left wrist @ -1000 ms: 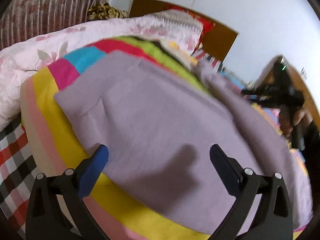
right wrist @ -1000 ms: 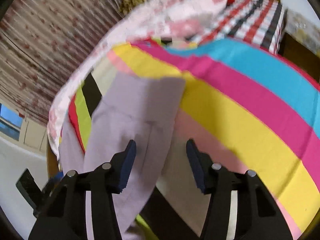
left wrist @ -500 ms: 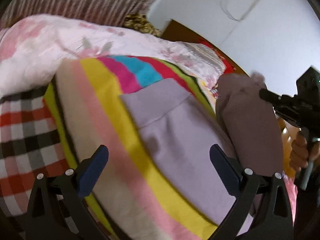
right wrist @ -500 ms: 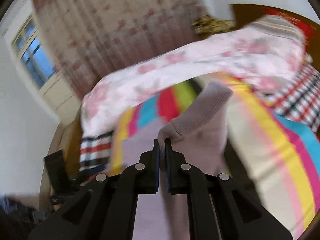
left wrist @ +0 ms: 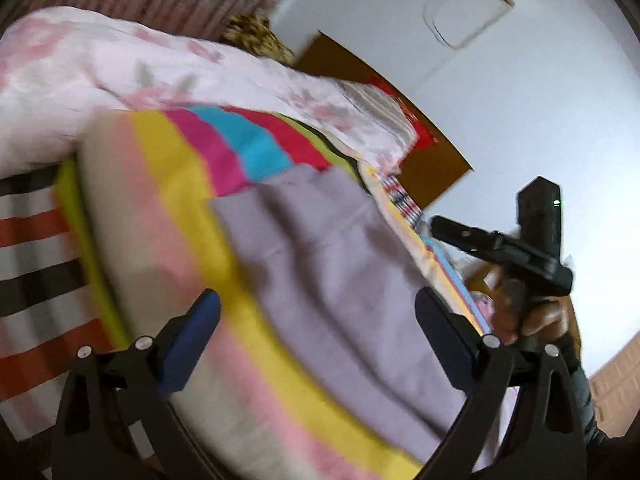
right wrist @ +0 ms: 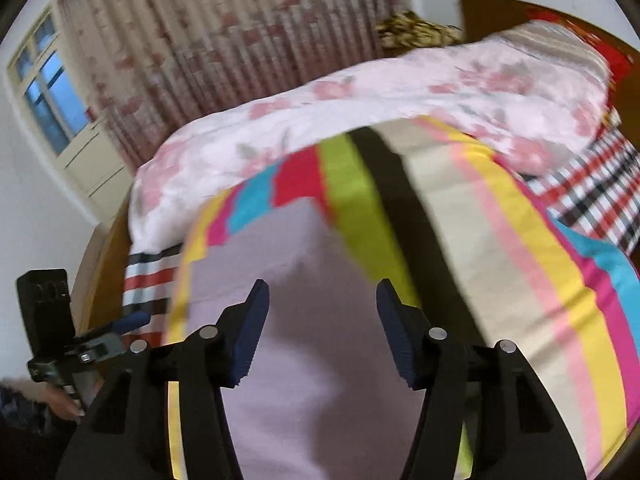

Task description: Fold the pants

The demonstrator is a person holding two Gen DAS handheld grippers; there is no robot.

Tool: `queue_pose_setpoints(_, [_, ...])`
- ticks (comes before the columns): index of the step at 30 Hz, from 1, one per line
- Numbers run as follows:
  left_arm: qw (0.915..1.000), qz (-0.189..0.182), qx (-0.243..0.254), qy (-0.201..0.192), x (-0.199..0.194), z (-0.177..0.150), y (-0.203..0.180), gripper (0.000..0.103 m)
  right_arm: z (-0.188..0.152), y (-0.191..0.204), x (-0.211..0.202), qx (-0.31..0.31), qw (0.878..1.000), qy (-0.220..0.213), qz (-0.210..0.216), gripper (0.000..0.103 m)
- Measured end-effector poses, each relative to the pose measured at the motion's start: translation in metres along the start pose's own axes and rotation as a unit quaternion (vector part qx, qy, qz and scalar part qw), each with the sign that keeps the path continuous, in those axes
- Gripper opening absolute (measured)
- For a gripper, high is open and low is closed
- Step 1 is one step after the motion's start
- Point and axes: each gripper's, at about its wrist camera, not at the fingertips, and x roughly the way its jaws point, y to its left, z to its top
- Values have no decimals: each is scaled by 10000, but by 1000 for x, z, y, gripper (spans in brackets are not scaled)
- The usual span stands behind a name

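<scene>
The lilac pants lie flat on the striped multicolour bedspread, folded lengthwise. My left gripper is open and empty, hovering over the near edge of the pants. My right gripper is open and empty above the pants, which run under it toward the camera. The right gripper also shows in the left wrist view at the right, held by a hand. The left gripper shows at the lower left of the right wrist view.
A pink floral quilt is bunched along the far side of the bed. A red, black and white checked sheet lies beside the bedspread. A wooden headboard and a floral curtain stand behind.
My right gripper was shut on the raised pant leg half a second ago; it has let go and now stands open, and the leg lies laid over the pants. My left gripper stayed open.
</scene>
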Motion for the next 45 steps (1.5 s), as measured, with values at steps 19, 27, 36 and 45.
queue_pose_setpoints(19, [9988, 370, 129, 307, 57, 14, 0, 15, -3, -2, 33, -433, 9979, 231, 417, 12])
queue_pose_setpoints(27, [9980, 491, 97, 395, 60, 19, -3, 21, -3, 4, 37, -391, 9987, 323, 46, 12])
queue_pose_setpoints(36, [9972, -68, 567, -492, -29, 27, -43, 7, 14, 59, -49, -565, 9966, -575, 179, 11])
queue_pose_setpoints(45, [9979, 398, -163, 482, 35, 23, 38, 7, -1, 46, 56, -281, 9976, 589, -249, 11])
